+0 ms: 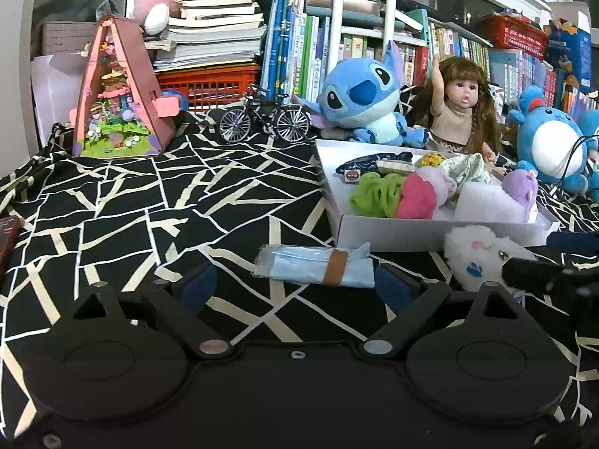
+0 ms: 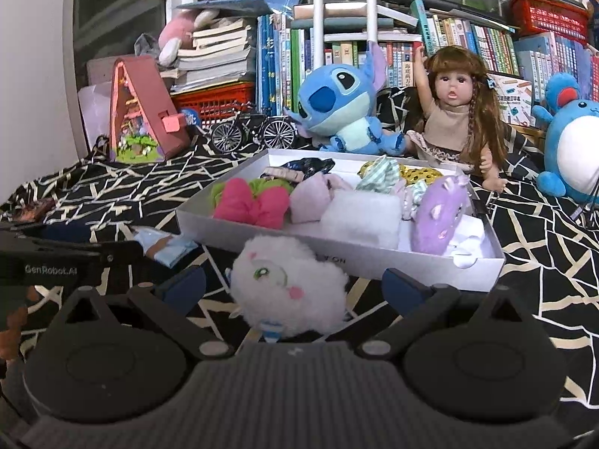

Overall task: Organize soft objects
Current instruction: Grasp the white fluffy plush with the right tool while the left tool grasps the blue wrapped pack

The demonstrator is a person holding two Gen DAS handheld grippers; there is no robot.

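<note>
A white box (image 1: 430,230) (image 2: 337,254) holds several soft items: green and pink scrunchies (image 2: 249,202), a white pad (image 2: 361,215), a purple plush (image 2: 440,217). A light-blue wrapped pack (image 1: 318,263) lies on the cloth in front of the box, between the fingers of my open left gripper (image 1: 295,286); it also shows in the right wrist view (image 2: 164,245). A white fluffy plush (image 2: 288,286) (image 1: 479,254) lies between the fingers of my open right gripper (image 2: 295,286), untouched by the pads.
A black-and-white patterned cloth (image 1: 149,202) covers the surface. At the back stand a pink toy house (image 1: 119,93), a model bicycle (image 1: 265,118), a Stitch plush (image 1: 363,101), a doll (image 1: 464,108), a blue round plush (image 1: 554,142) and bookshelves.
</note>
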